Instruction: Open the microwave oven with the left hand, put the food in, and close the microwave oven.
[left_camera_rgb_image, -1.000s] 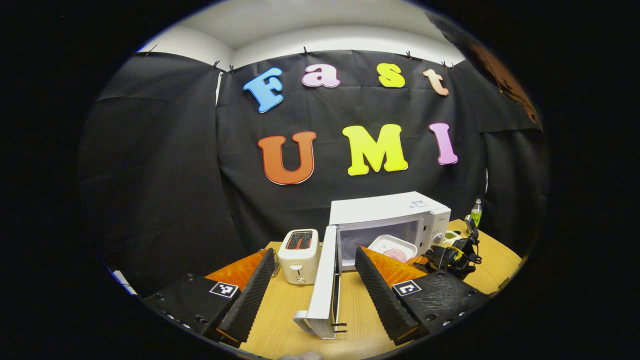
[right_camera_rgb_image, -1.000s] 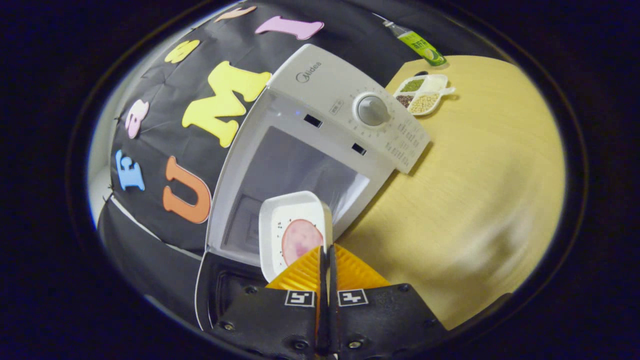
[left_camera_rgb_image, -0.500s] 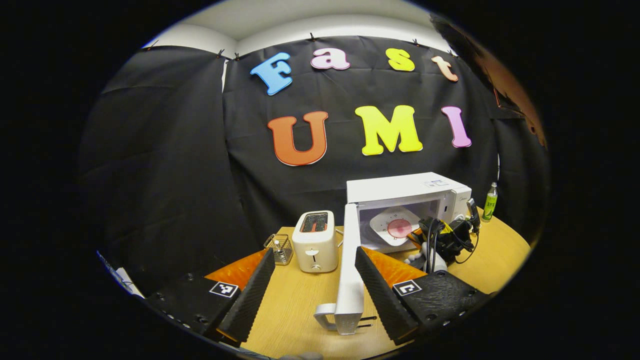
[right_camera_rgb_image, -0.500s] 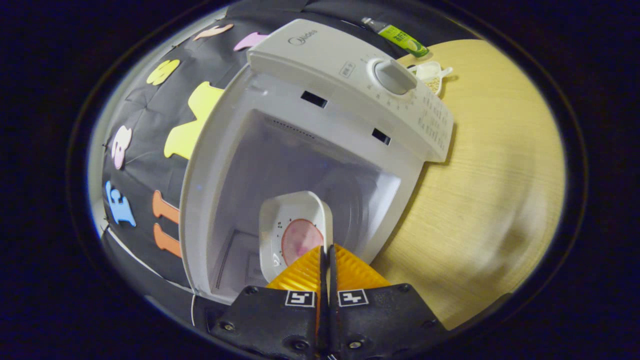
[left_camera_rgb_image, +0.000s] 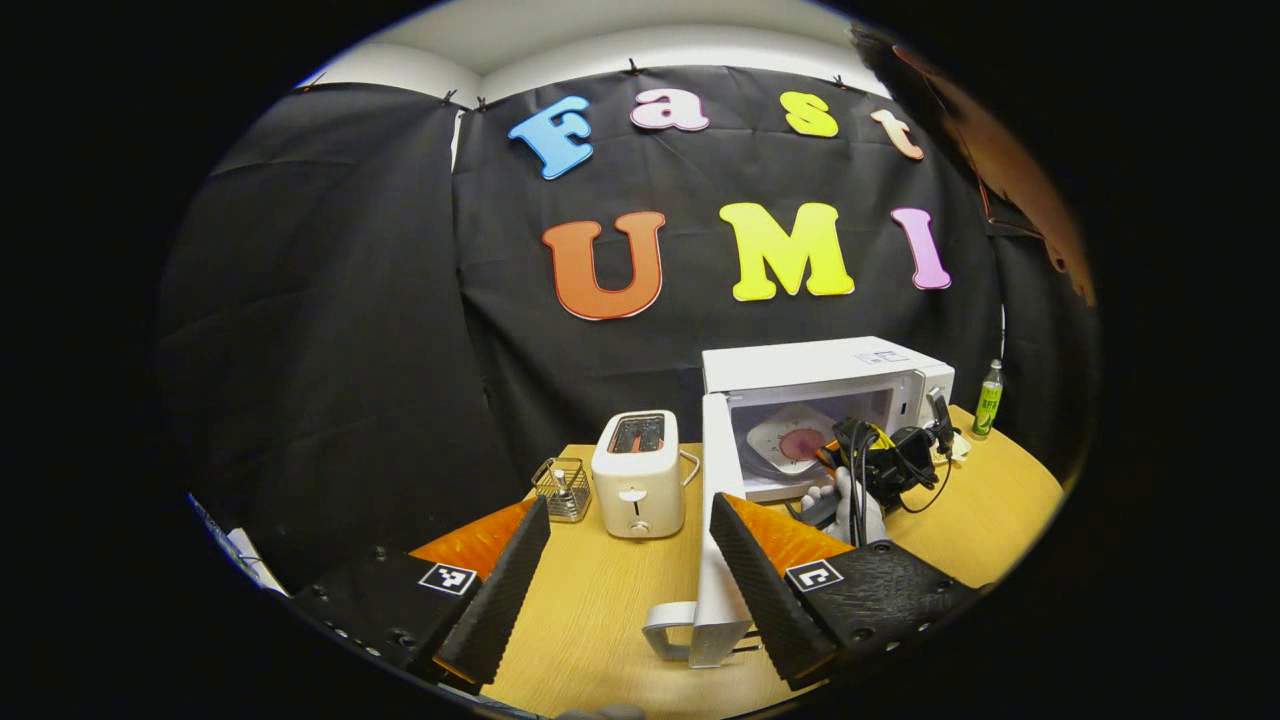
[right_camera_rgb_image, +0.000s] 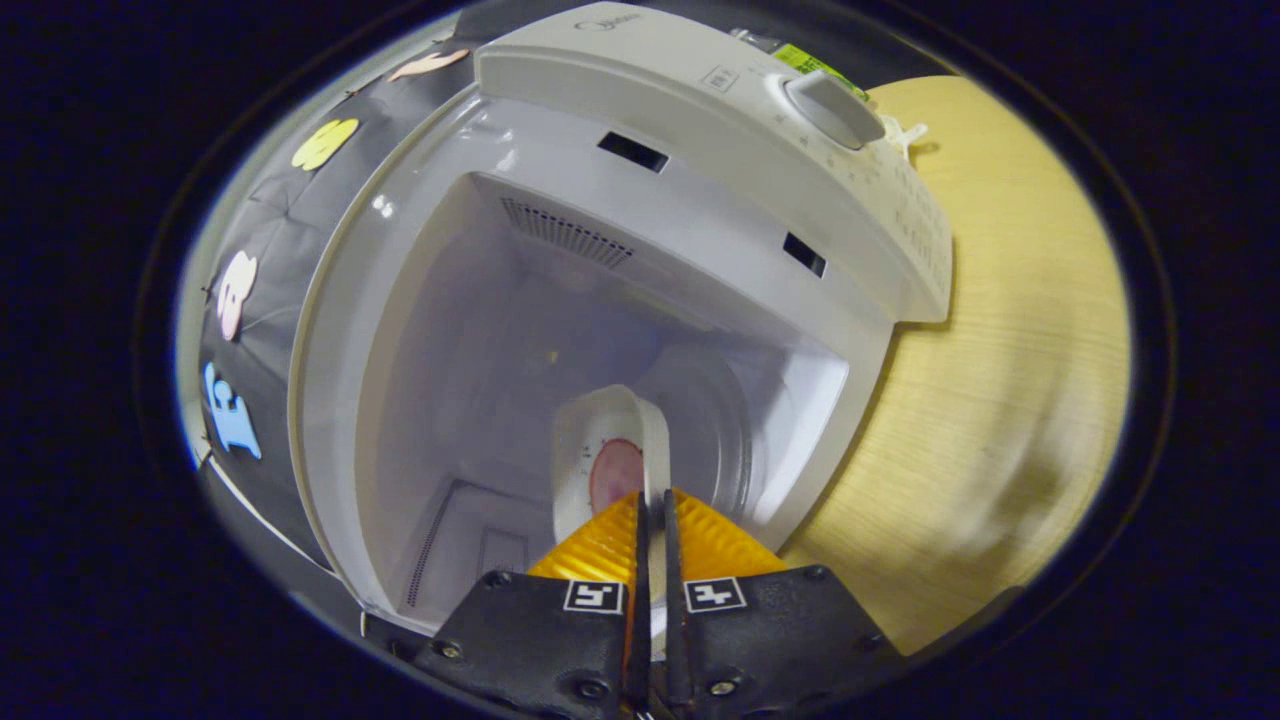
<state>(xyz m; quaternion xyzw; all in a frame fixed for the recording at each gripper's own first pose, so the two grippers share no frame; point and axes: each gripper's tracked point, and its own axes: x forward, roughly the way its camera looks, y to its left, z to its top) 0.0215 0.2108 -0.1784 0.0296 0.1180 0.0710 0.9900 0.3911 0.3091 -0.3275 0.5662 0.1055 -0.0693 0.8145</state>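
**Dish carried into the open microwave cavity**

From the left gripper view I see my left gripper (left_camera_rgb_image: 625, 575) held low over the wooden table (left_camera_rgb_image: 600, 600), its two fingers spread wide apart and grasping nothing; the edge of the swung-open microwave door (left_camera_rgb_image: 712, 530) stands just beside the right-hand finger, with the door handle (left_camera_rgb_image: 668, 632) near the bottom; I cannot tell whether finger and door touch. The microwave (left_camera_rgb_image: 825, 365) sits toward the rear right of the table, cavity exposed; a white toaster (left_camera_rgb_image: 638, 470) stands to its left, and a small wire basket (left_camera_rgb_image: 562, 488) stands left of the toaster; a green bottle (left_camera_rgb_image: 988, 398) stands upright at the microwave's far side. In front of the cavity I see my right gripper (left_camera_rgb_image: 880, 465), trailing cables, with the gloved hand (left_camera_rgb_image: 848, 500) that holds it; it carries the white dish (left_camera_rgb_image: 795, 438) inside the opening.

From the right gripper view, my right gripper (right_camera_rgb_image: 652, 520) is clenched on the near rim of the white dish (right_camera_rgb_image: 610, 450), both fingers pressing the rim with only a thin slit between them; the dish, bearing a round pink slice of food (right_camera_rgb_image: 615, 472), is tilted on edge in this view and lies within the cavity; whether it rests on the floor I cannot tell. The control dial (right_camera_rgb_image: 830, 95) shows at upper right of the microwave front.
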